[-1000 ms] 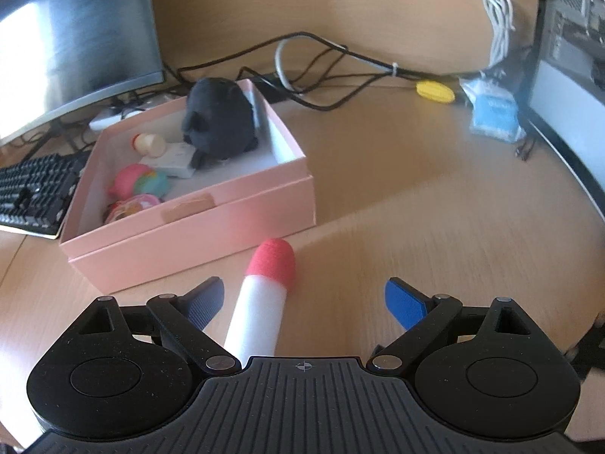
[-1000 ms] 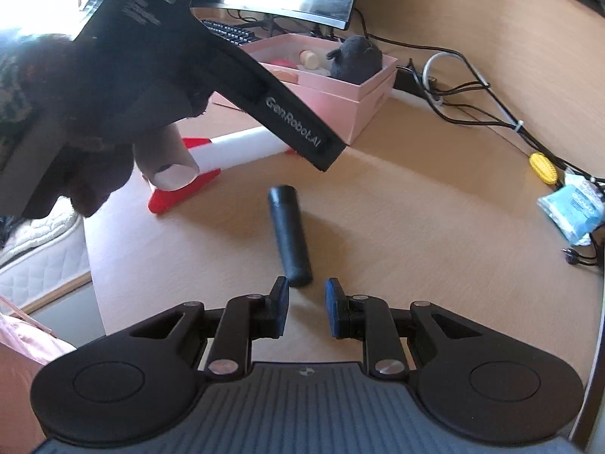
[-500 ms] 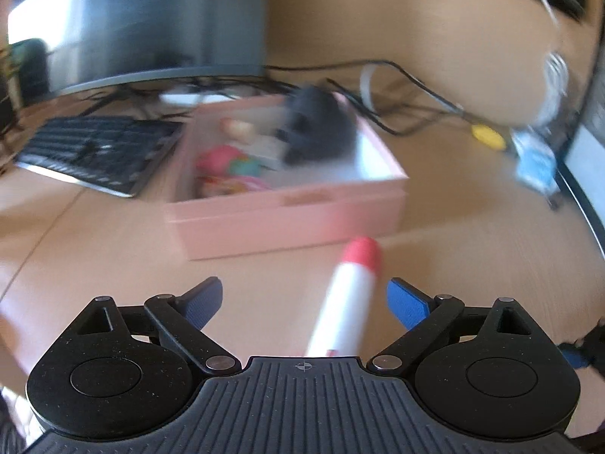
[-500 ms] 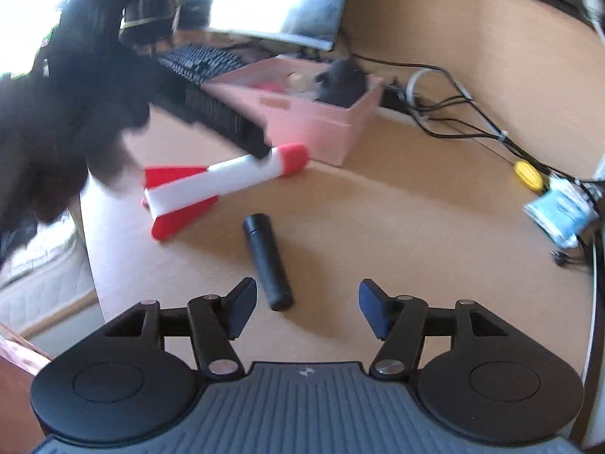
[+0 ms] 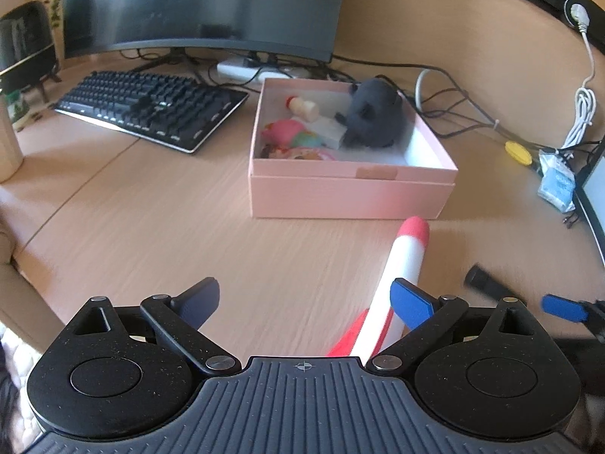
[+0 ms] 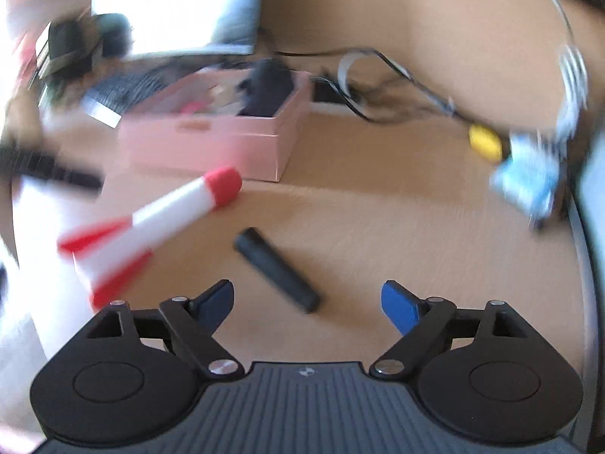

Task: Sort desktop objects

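Observation:
A white toy rocket (image 5: 402,265) with a red nose and red fins lies on the wooden desk, pointing at the pink box (image 5: 351,189). The box holds a dark plush toy (image 5: 374,117) and several small toys. My left gripper (image 5: 306,299) stands open with only desk between its fingers; the rocket passes under its right finger. A black cylinder (image 6: 276,268) lies slantwise before my right gripper (image 6: 308,300). Those jaws are opening, and the cylinder's near end lies between the fingers, untouched. In this blurred right wrist view the rocket (image 6: 151,223) lies to the left.
A keyboard (image 5: 151,106) and a monitor (image 5: 211,3) stand behind and left of the box. Cables, a yellow object (image 5: 518,148) and a blue packet (image 5: 557,185) lie at the back right. The desk's front edge (image 5: 34,302) runs along the left.
My right gripper's jaws went from nearly shut to wide apart over the black cylinder. The left gripper swung left and rolled; the rocket moved from between its fingers to under its right finger.

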Motion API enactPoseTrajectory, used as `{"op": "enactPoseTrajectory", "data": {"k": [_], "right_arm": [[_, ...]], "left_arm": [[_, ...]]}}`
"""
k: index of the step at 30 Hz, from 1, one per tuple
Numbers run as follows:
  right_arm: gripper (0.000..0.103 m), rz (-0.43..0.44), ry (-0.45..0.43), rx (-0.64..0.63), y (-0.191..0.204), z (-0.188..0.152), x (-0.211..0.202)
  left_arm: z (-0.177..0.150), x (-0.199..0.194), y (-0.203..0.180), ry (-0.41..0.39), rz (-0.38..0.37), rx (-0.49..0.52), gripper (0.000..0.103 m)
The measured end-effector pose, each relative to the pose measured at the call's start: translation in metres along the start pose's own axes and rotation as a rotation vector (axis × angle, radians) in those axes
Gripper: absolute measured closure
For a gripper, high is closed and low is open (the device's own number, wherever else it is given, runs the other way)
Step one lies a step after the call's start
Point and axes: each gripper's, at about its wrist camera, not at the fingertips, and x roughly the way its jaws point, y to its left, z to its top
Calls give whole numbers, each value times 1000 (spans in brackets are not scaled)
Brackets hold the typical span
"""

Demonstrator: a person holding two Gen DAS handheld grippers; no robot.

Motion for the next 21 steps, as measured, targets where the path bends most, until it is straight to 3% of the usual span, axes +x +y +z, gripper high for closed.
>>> {"op": "enactPoseTrajectory", "data": {"k": [3,6,7,9,10,11,14,17,19,20,21], "right_arm": [[17,-57,-40,61,11,9,20],[18,-121,-112,-31,13,23,40],[23,-121,-104,-52,8,29,47],[47,-96,-51,-64,-4,40,57],[66,-74,-20,-63,-10,44,60],[72,-60,-3,-65,-13,46,60],[84,-26,15,-111,-10,46,51],[84,-18,11,-199,3,41,42],[84,-22,11,-233,9,38,35],[84,-21,17,-236,11,36,32],[84,-20,22,-241,14,34,28]], "left_arm": [[-2,-4,7,7,7,13,3],[-3,-9,18,14,5,34,3],[-3,-10,24,16,3,34,3],[-3,-10,34,18,-14,25,3],[-3,-10,38,20,-32,22,3],[-3,-8,40,22,-58,24,3],[-4,0,31,44,-170,72,3],[-8,13,3,42,-227,172,3],[-10,23,-19,36,-236,247,13],[-10,28,-28,41,-237,279,29],[-10,34,-36,53,-242,303,37]]}}
